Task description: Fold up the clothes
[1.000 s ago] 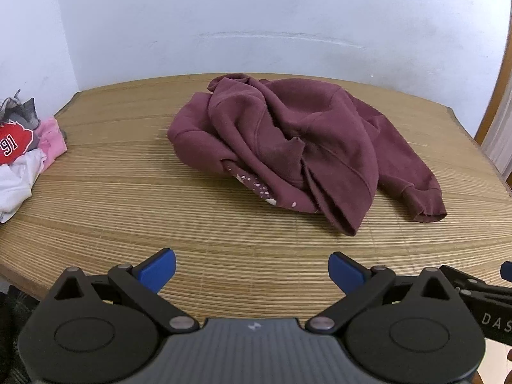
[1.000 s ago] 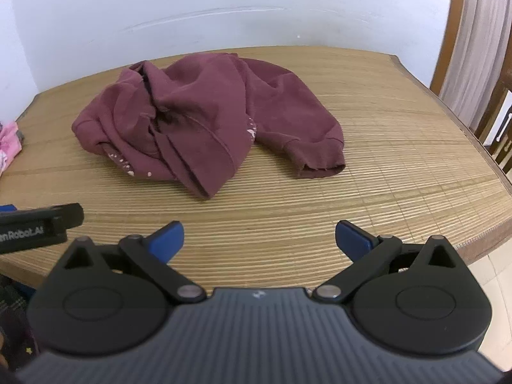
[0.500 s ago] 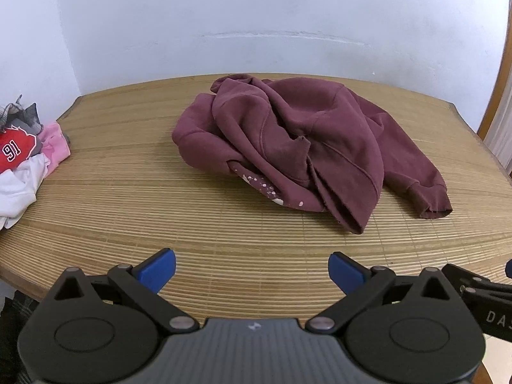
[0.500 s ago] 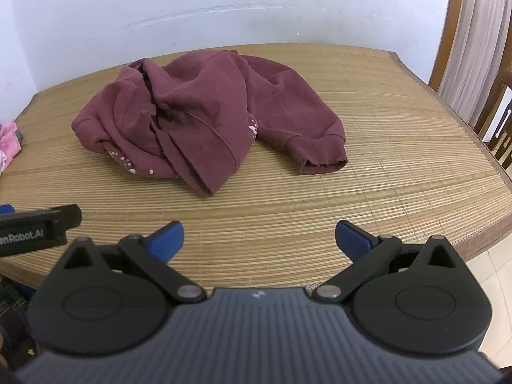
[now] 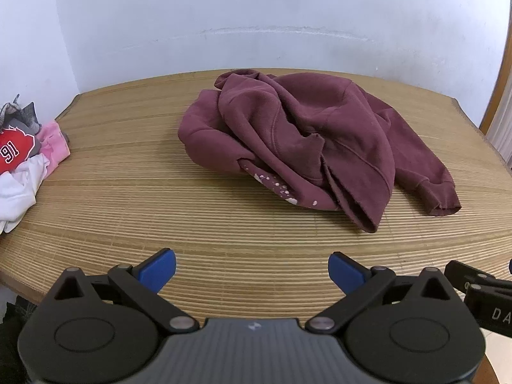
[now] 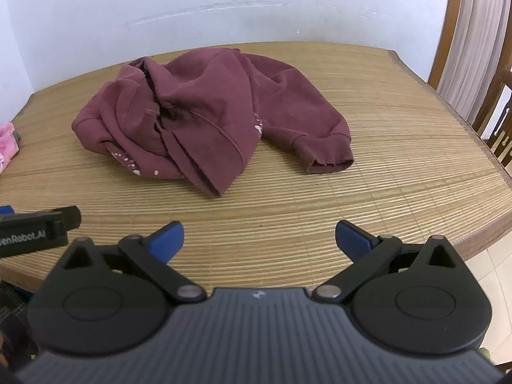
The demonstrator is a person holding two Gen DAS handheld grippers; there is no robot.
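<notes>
At the far left edge of the surface [image 5: 128, 192] lies a pile of other clothes [image 5: 22, 156]: red, pink, white and grey items, well apart from the work area.

The left tool [image 5: 252, 267] hovers over the near edge, released, blue pads spread wide, nothing between them. It is short of the garment.

The hoodie [image 5: 304, 134] lies crumpled at the centre of the surface, toward the far side. It is maroon, bunched into overlapping folds, with a speckled printed area [image 5: 278, 188] showing at its near-left underside. A lobe, probably the hood [image 6: 208, 147], points toward the near edge.

One sleeve [image 6: 307, 121] extends to the right and ends in a ribbed cuff [image 6: 329, 160] lying flat on the surface.

The right tool [image 6: 260, 238] is likewise released and empty, over the near edge.

Handling judgement: the fabric appears thick, soft and limp, moderately heavy for cloth, not slippery, not fragile. It will drape and drag when lifted. Recommended hold points: the cuff or a seamed edge such as the hem, where the layers are thick. Spread the garment flat before folding.
</notes>
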